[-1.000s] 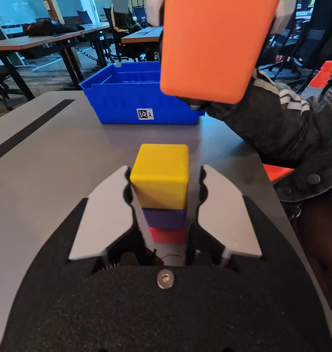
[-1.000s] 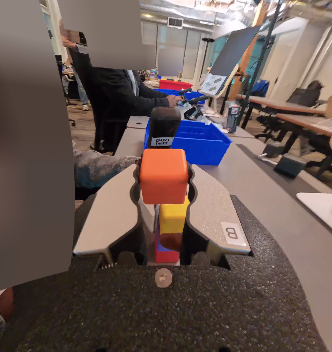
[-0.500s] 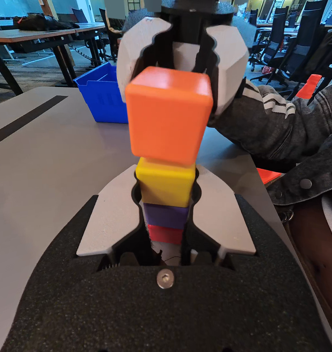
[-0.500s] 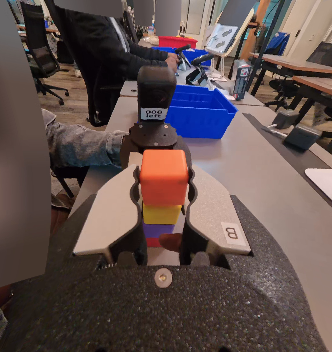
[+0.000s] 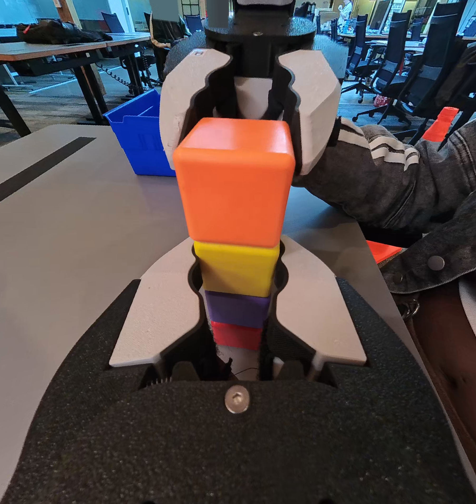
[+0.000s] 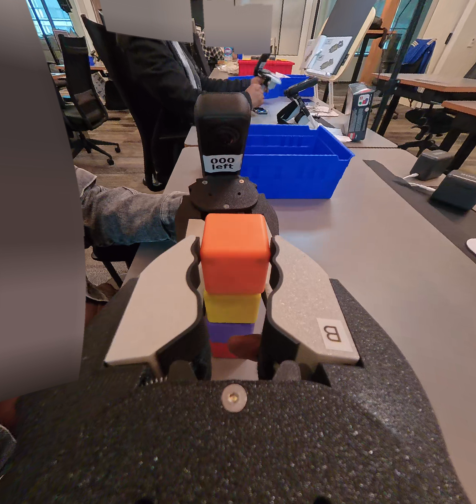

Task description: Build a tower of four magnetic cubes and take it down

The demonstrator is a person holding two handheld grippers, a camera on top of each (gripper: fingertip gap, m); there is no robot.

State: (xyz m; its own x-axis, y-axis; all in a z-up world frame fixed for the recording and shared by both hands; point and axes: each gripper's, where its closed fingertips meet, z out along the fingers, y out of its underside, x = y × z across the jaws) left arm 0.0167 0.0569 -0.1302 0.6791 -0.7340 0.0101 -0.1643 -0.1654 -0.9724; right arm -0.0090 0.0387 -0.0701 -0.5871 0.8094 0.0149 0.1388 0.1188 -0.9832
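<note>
Both grippers face each other across the stack. Left gripper (image 5: 237, 261) sits lower, its 2 fingers clamped on the yellow cube (image 5: 237, 268). Right gripper (image 6: 234, 256) is higher, pads pressed on the orange cube (image 6: 234, 253). Denim sleeves (image 5: 395, 188) behind both.

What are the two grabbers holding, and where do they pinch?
The right gripper pinches the orange cube by its two side faces, on top of the stack. The left gripper pinches the yellow cube below it, also by its sides.
</note>
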